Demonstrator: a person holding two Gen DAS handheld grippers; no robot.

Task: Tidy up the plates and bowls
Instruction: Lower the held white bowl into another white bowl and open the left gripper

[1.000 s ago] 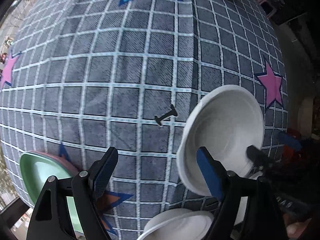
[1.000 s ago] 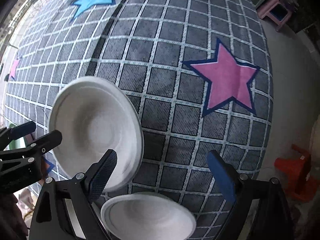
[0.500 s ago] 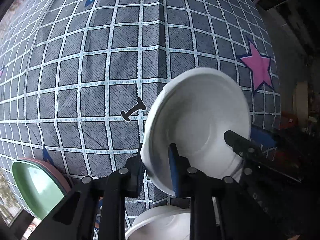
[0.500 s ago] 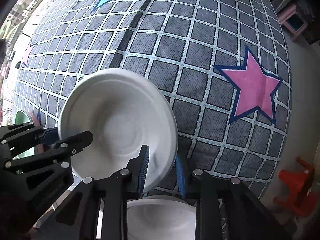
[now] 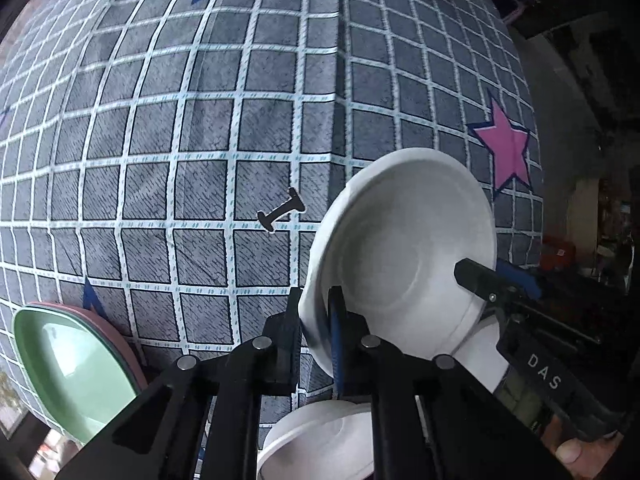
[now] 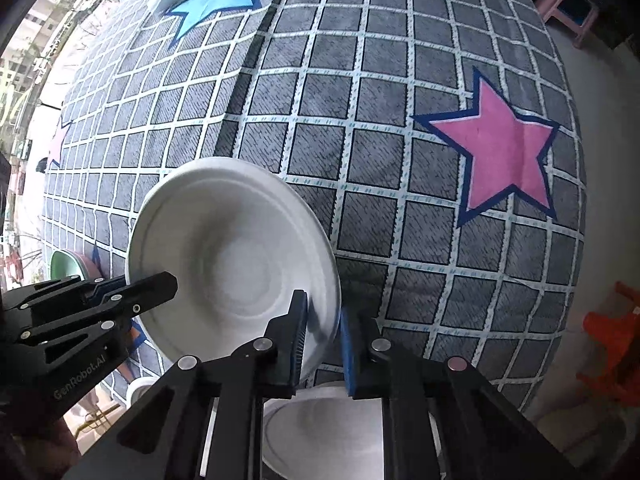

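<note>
A: Item one?

B: White bowl (image 5: 404, 248), tilted, lifted off the surface (image 5: 200, 128). I have it by two sides of its rim.

A: Left gripper?

B: My left gripper (image 5: 316, 332) is clamped on the bowl's near-left rim, one pad inside, one outside.

A: Right gripper?

B: My right gripper (image 6: 322, 332) has its jaws closing, the near-right rim of the same bowl between them and the pads already pressing on it.

A: Other stock?

B: Second white bowl (image 6: 332, 428), upright, lower and nearer than the held one, just under both grippers. Green plate (image 5: 68, 368) on a pink plate (image 5: 120, 332), stacked at the near-left edge of the surface.

A: The surface?

B: Grey cloth with a white grid; pink star (image 6: 500, 152) at right, blue star (image 6: 212, 0) at far left. Small black I-shaped mark (image 5: 282, 214) left of the held bowl.
</note>
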